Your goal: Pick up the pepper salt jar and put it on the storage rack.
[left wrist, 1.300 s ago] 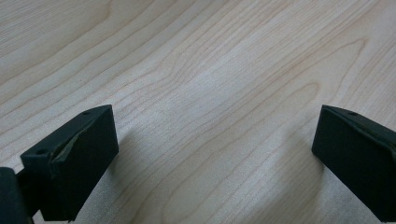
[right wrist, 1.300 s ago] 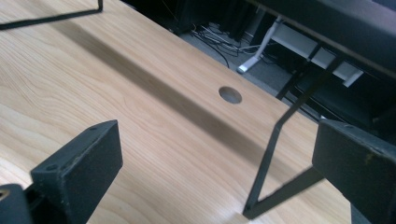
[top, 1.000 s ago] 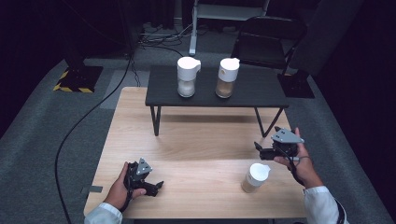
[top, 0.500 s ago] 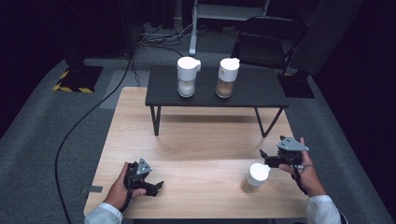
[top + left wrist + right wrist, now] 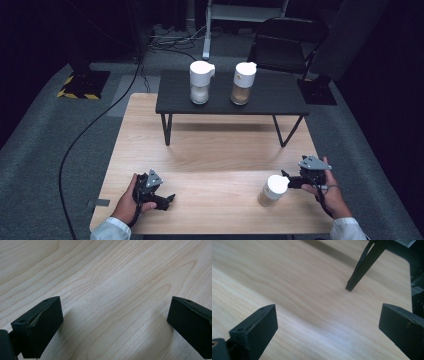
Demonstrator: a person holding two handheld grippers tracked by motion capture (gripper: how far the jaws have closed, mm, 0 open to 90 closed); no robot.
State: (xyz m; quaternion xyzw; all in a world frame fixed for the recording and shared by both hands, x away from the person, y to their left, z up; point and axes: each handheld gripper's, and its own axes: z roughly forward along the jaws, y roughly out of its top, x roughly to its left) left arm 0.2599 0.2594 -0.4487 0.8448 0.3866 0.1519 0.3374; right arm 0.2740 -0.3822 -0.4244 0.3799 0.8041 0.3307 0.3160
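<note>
The right hand-held gripper (image 5: 286, 178) sits low over the wooden surface (image 5: 220, 155), held by the person's right hand (image 5: 327, 192). Its jaws stand wide apart, with nothing between them; in the right gripper view only bare wood grain lies in the gap. A white-lidded cup (image 5: 272, 190) with tan contents stands upright on the surface just beside this gripper's jaw tips, on the side toward the other gripper. Contact between cup and jaws cannot be confirmed from the high view. Ahead of the right gripper, a black leg (image 5: 362, 265) of the small dark table (image 5: 280, 97) meets the wood.

The left hand-held gripper (image 5: 167, 200) rests on or just above the surface, well apart from the right one, gripped by the left hand (image 5: 129, 202). Its jaws are also spread open and empty; the left gripper view shows plain wood between them.

Far ahead of both grippers, on top of the dark table, stand two white-lidded containers near each other: one with pale contents (image 5: 200, 82), ahead of the left gripper, and one with brownish contents (image 5: 243, 83) beside it, toward the right gripper's side.
</note>
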